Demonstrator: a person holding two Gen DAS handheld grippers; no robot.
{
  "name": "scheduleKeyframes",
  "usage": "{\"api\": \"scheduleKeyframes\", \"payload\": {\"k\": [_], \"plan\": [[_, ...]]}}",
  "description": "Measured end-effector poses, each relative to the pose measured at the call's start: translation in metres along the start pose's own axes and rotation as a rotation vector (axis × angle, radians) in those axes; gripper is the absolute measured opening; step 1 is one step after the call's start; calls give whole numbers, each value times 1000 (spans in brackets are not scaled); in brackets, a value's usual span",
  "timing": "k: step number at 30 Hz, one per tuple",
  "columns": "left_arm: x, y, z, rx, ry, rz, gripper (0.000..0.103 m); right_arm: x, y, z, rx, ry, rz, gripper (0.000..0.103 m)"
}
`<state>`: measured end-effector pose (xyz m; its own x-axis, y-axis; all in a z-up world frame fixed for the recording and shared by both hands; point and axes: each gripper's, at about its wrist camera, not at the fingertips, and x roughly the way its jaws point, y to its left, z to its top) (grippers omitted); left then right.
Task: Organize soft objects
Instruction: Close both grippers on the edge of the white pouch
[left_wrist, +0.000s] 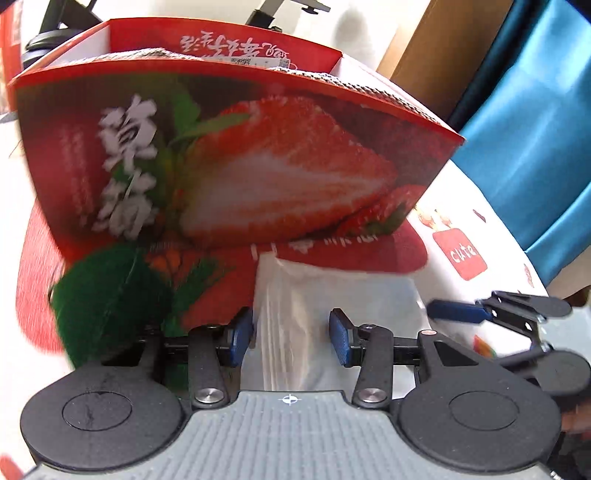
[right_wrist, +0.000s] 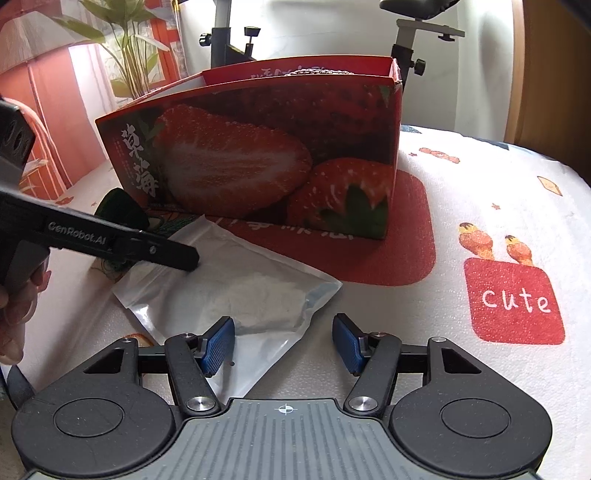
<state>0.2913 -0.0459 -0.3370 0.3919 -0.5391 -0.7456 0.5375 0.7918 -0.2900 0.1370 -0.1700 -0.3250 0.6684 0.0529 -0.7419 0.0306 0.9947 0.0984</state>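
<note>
A clear plastic zip bag (right_wrist: 236, 291) with white soft filling lies flat on the patterned cloth in front of a red strawberry-print box (right_wrist: 266, 162). My right gripper (right_wrist: 283, 345) is open, its left pad over the bag's near edge. My left gripper (left_wrist: 291, 336) is open, its jaws standing either side of the bag (left_wrist: 317, 314); its black body (right_wrist: 122, 242) reaches over the bag's far left corner in the right wrist view. A dark green fuzzy object (left_wrist: 107, 295) lies left of the bag, by the box's foot (left_wrist: 240, 162). The right gripper's fingers (left_wrist: 458, 310) show at the right in the left wrist view.
The white cloth (right_wrist: 480, 206) has red patches, one reading "cute" (right_wrist: 515, 301). Black stands (right_wrist: 236, 40) and a plant (right_wrist: 129, 48) are behind the box. Blue fabric (left_wrist: 524, 147) hangs at the right. The box is open at the top.
</note>
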Motion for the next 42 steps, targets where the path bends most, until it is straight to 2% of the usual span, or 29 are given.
{"api": "scheduleKeyframes", "payload": {"k": [12, 14, 19, 25, 27, 29, 35, 40, 42], "plan": [[-14, -25, -49, -116, -38, -62, 47, -10, -2, -4, 49, 33, 46, 57], [-17, -26, -54, -123, -45, -51, 47, -11, -1, -5, 47, 39, 51, 57], [-19, -27, -55, -135, -59, 43, 47, -11, 9, -5, 12, 63, 104, 57], [-17, -19, -54, -186, -69, 16, 47, -9, 17, -3, 8, 76, 135, 57], [-19, -17, -55, -189, -67, 25, 45, -8, 15, -2, 24, 74, 149, 53], [-23, -19, -56, -172, -62, 48, 44, -6, 10, -1, 36, 66, 151, 48], [-25, -28, -60, -82, -72, 111, 43, -2, -3, 5, 87, 60, 151, 49], [-25, -18, -60, -156, -93, 68, 42, 1, -2, 5, 68, 46, 161, 58], [-25, -16, -61, -182, -95, 42, 43, 1, 8, 5, -7, 58, 138, 58]]}}
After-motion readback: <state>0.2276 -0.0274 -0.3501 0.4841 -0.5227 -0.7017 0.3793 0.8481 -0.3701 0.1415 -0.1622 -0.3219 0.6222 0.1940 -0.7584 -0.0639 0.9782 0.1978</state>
